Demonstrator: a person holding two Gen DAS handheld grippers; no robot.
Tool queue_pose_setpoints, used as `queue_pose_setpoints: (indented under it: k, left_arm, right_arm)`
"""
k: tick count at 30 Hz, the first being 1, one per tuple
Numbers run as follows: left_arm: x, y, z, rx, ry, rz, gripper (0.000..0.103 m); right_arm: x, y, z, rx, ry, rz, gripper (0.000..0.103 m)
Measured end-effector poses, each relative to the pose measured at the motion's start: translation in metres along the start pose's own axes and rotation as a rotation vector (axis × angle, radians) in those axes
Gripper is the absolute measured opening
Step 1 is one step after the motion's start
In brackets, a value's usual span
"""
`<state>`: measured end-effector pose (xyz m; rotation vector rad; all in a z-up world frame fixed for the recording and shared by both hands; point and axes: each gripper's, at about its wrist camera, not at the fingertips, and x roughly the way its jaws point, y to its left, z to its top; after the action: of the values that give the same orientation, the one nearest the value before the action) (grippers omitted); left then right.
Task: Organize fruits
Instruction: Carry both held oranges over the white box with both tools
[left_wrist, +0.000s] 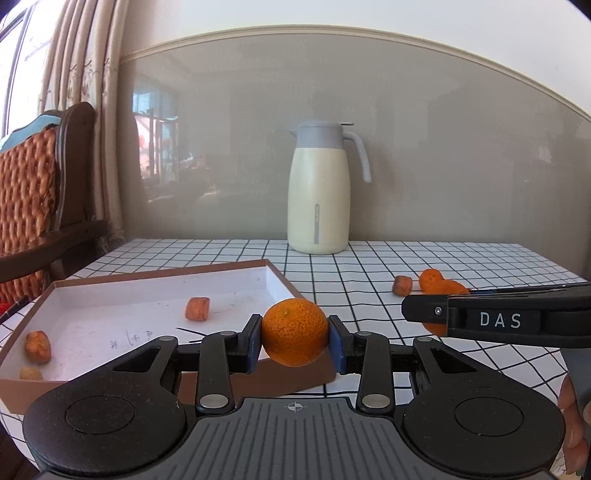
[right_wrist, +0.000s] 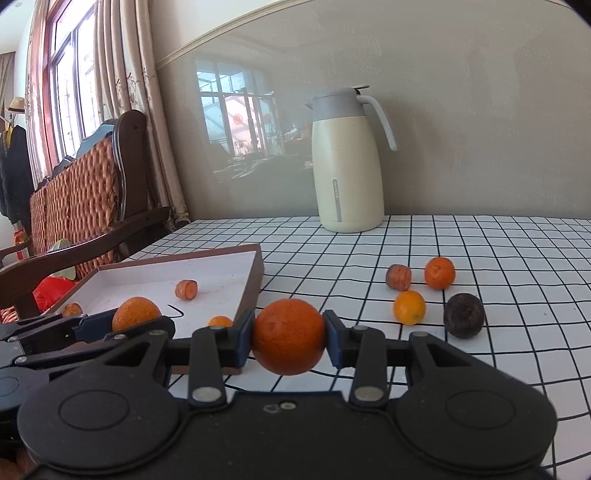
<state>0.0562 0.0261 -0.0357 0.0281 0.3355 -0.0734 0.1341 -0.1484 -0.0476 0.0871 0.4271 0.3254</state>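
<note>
Left gripper (left_wrist: 294, 332) clamps small orange (left_wrist: 294, 331) above near-right corner of box (left_wrist: 122, 317), likely for dropping inside. Right gripper (right_wrist: 289, 336) clamps darker orange (right_wrist: 289, 336), probably waiting turn.

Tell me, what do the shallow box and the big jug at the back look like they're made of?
The box looks like cardboard: thin brown walls, a matte white inside with pen marks. The jug has a smooth cream body with a soft sheen, probably painted metal, and a grey lid and handle that look like plastic; the pictures can't confirm either.
</note>
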Motion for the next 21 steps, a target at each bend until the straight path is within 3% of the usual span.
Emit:
queue_pose_setpoints:
  k: [21]
  left_arm:
    - [-0.008,0.07,-0.005,-0.113,-0.039,0.181,0.037]
  right_arm:
    - [0.028,0.053,0.005,-0.044,-0.064,0.128,0.031]
